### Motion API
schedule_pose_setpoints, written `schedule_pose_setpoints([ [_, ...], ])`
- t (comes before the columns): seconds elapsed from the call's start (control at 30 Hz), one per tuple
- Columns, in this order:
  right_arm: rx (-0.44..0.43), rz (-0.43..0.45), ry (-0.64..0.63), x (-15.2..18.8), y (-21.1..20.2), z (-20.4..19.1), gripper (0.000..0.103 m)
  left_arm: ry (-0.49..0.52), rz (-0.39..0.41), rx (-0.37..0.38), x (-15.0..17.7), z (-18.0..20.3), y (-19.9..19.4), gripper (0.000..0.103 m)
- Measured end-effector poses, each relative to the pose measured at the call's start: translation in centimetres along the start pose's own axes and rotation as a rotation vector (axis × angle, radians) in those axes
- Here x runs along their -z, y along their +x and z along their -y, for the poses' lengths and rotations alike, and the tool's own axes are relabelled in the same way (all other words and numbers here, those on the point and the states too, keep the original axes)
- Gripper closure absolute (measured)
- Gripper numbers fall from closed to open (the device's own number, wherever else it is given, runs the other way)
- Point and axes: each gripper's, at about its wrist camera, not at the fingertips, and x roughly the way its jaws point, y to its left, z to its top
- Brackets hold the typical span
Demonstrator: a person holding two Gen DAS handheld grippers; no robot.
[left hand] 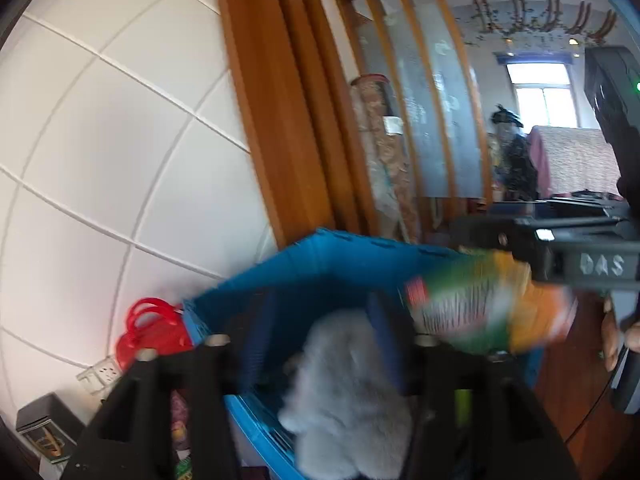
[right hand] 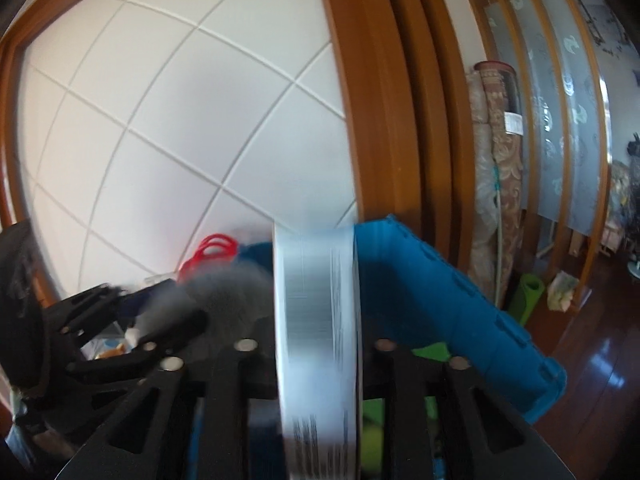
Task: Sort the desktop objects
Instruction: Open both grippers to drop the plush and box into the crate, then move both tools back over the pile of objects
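My left gripper [left hand: 320,344] is shut on a grey fluffy plush item [left hand: 348,396] and holds it over the blue plastic crate [left hand: 320,264]. My right gripper [right hand: 316,344] is shut on a flat box, seen edge-on as a white printed side [right hand: 316,320]. In the left wrist view the same box [left hand: 488,308] shows a green, orange and white face, held by the right gripper [left hand: 560,264] over the crate's right side. The crate [right hand: 440,292] lies ahead of the right gripper. The left gripper [right hand: 132,336] and blurred plush [right hand: 224,292] show at left in the right wrist view.
A white tiled wall [left hand: 100,140] and a wooden door frame [left hand: 276,100] stand behind the crate. A red handled basket [left hand: 152,328] sits left of the crate. Rolled carpets [right hand: 496,160] lean at the right. A green item [right hand: 530,292] lies beyond the crate on the dark wooden floor.
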Motion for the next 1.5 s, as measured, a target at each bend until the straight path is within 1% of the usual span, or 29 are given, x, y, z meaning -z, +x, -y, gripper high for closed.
schedule_pose_setpoints([
  [0.03,0.008,0.016,-0.003,-0.5,0.1,0.4,0.016,-0.006,0.013,-0.032,-0.4,0.3,0.0,0.009],
  [0.07,0.015,0.029,-0.006,-0.9,0.1,0.5,0.013,-0.013,0.030,-0.071,-0.7,0.3,-0.2,0.005],
  [0.1,0.010,0.038,-0.008,-1.4,-0.1,0.6,0.013,-0.021,0.048,-0.096,-0.9,0.3,-0.5,0.005],
  [0.17,-0.006,0.056,-0.016,-1.8,-0.5,0.5,0.013,-0.039,0.055,-0.106,-1.1,-0.2,-0.5,0.005],
  [0.23,-0.003,0.071,-0.029,-1.7,-0.8,0.5,0.013,-0.053,0.047,-0.136,-0.9,-0.4,-0.4,0.005],
  [0.3,-0.008,0.073,-0.031,-1.3,-0.8,0.6,0.013,-0.059,0.034,-0.140,-0.3,-1.0,-0.3,0.004],
  [0.33,-0.010,0.072,-0.029,-1.0,-0.8,0.9,0.012,-0.058,0.028,-0.157,0.0,-0.9,-0.2,0.004],
  [0.4,-0.010,0.078,-0.025,-0.1,-1.1,0.8,0.007,-0.058,0.027,-0.192,0.4,-0.7,-0.1,0.005],
  [0.43,-0.002,0.083,-0.027,0.3,-1.1,0.9,0.002,-0.059,0.024,-0.198,0.4,-0.3,0.2,0.004],
  [0.47,0.011,0.089,-0.033,0.7,-1.2,0.8,0.000,-0.061,0.024,-0.206,0.6,-0.3,0.3,0.004],
  [0.57,0.029,0.089,-0.048,2.2,-1.3,0.3,0.000,-0.056,0.028,-0.249,1.4,-0.2,-0.3,0.004],
  [0.73,-0.013,0.060,-0.048,3.4,-1.0,-0.2,0.000,-0.056,0.023,-0.296,2.4,-0.3,-0.8,0.004],
  [1.03,-0.073,0.054,-0.040,3.7,-1.4,-1.0,0.000,-0.085,0.027,-0.361,2.9,-1.4,-2.4,0.004],
  [1.2,-0.104,0.063,-0.051,3.8,-1.9,-1.7,0.000,-0.099,0.014,-0.386,3.7,-2.0,-3.1,0.004],
  [1.37,-0.138,0.072,-0.059,4.1,-2.4,-2.9,0.000,-0.111,0.013,-0.422,4.9,-2.8,-4.3,0.004],
  [1.5,-0.166,0.079,-0.059,4.4,-3.1,-4.5,0.000,-0.122,0.006,-0.441,6.5,-4.2,-5.7,0.004],
])
